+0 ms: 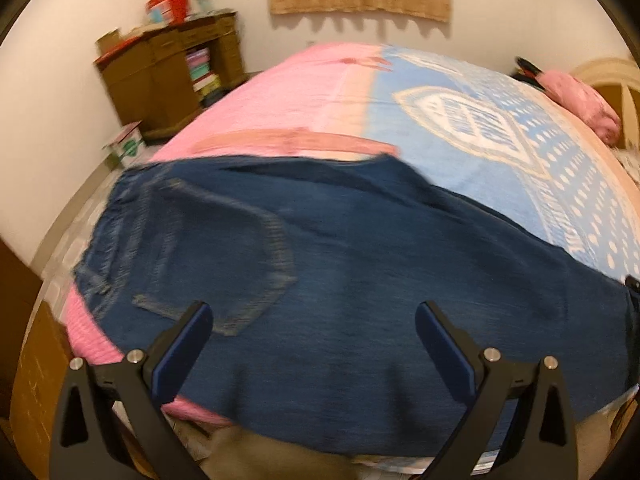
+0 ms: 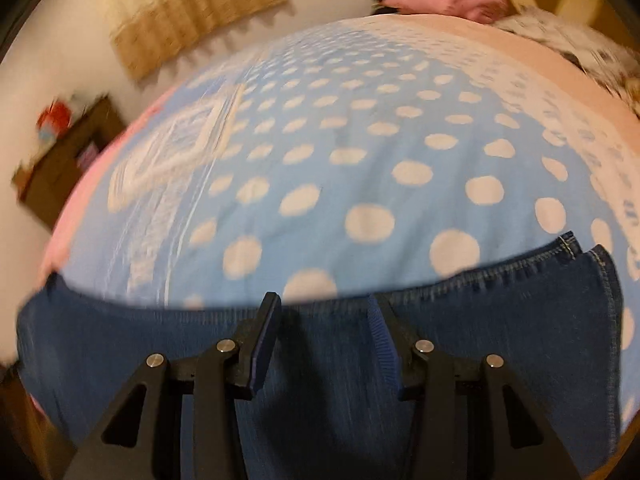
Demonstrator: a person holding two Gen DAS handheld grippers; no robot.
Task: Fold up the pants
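Dark blue jeans (image 1: 340,264) lie flat across the near edge of the bed, waistband and back pocket (image 1: 224,264) to the left, legs running right. My left gripper (image 1: 314,316) is open wide above the seat area, holding nothing. In the right wrist view the leg part of the jeans (image 2: 500,320) lies with the hem (image 2: 576,252) at the right. My right gripper (image 2: 324,312) is open over the denim near its far edge, with the jaws partly apart and nothing between them.
The bed has a pink and blue dotted blanket (image 1: 460,120), which also shows in the right wrist view (image 2: 340,168). A pink pillow (image 1: 580,100) lies at the far right. A brown shelf unit (image 1: 168,76) stands against the wall at left. A cardboard box (image 1: 36,380) is near left.
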